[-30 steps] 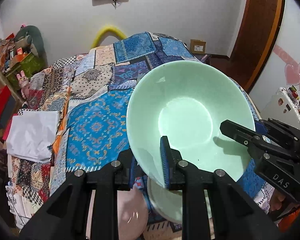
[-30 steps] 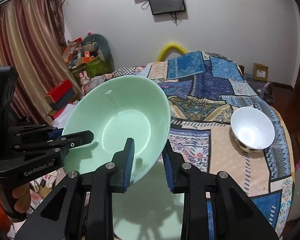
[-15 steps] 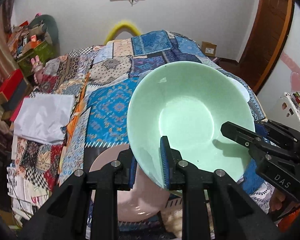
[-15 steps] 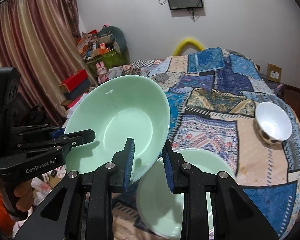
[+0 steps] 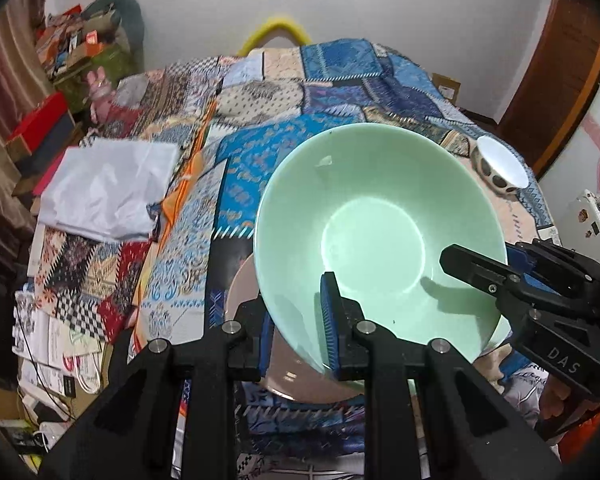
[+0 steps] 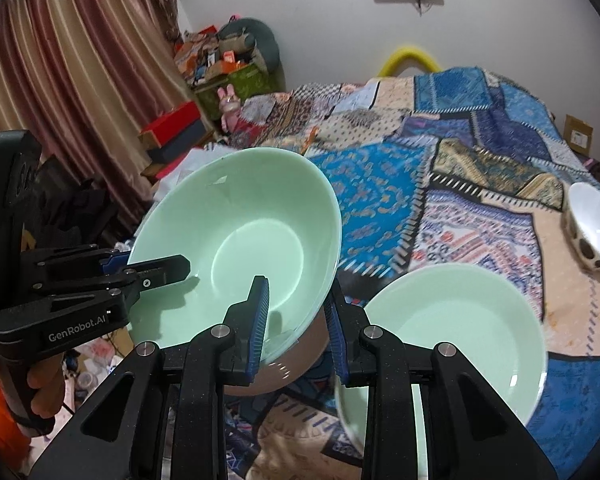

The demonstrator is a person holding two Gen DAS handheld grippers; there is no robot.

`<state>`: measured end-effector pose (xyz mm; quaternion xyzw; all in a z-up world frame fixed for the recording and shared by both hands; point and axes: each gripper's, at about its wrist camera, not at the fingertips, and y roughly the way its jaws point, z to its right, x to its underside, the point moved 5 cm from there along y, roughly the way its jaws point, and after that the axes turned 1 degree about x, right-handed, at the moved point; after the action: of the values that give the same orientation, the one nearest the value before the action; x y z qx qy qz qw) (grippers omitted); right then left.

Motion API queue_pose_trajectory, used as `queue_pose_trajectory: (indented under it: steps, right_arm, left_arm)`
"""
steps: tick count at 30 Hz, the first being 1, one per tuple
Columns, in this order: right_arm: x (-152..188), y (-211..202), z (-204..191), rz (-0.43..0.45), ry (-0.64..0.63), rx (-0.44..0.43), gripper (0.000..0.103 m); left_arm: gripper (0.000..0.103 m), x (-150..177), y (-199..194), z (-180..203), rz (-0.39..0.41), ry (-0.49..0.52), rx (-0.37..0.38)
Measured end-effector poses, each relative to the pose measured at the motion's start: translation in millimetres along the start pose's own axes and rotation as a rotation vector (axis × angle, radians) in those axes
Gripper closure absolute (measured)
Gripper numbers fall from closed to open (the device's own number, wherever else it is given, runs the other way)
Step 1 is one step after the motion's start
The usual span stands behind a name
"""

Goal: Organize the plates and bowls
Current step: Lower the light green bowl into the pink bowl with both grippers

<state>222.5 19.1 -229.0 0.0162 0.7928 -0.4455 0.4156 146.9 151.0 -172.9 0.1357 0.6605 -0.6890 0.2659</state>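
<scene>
While you hold the green bowl [image 5: 376,236] tilted in the air, both hand-held grippers are clamped on its rim: your left hand-held gripper [image 5: 296,336] pinches the near edge, one blue pad [image 5: 329,320] inside the bowl and the other under it; your right hand-held gripper [image 6: 298,320] pinches the rim at another spot the same way, one pad inside and one outside. Bowl sits above a pink plate [image 5: 284,376] that lies on the patchwork bedspread [image 5: 340,64]; whether bowl and plate touch, can't tell. Just beside the pink plate, on its right in the right wrist view, a green plate [image 6: 460,332] lies flat on the bedspread. Spotted bowl [image 6: 594,224] with white inside stands well apart, near the bed's right edge. White sheet [image 5: 104,192] lies crumpled on the left side of the bed. Background: curtain [image 6: 72,80], clutter pile, yellow arch [image 6: 410,58] by the wall. Your hand [image 6: 44,390] is visible under the left tool body.
</scene>
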Motion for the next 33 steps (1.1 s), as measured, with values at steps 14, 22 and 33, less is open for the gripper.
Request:
queue_pose_trajectory:
  steps: [14, 22, 33]
  right_arm:
    - [33, 40, -11, -0.132, 0.001, -0.006, 0.078]
    - [37, 48, -10, -0.163, 0.002, -0.005, 0.077]
    - [34, 42, -11, -0.165, -0.054, 0.026, 0.074]
  left_arm:
    - [0.082, 36, 43, -30, -0.117, -0.051, 0.010]
    - [0.082, 44, 57, -33, -0.146, -0.058, 0.014]
    - [0.084, 48, 66, -29, -0.155, -0.052, 0.018]
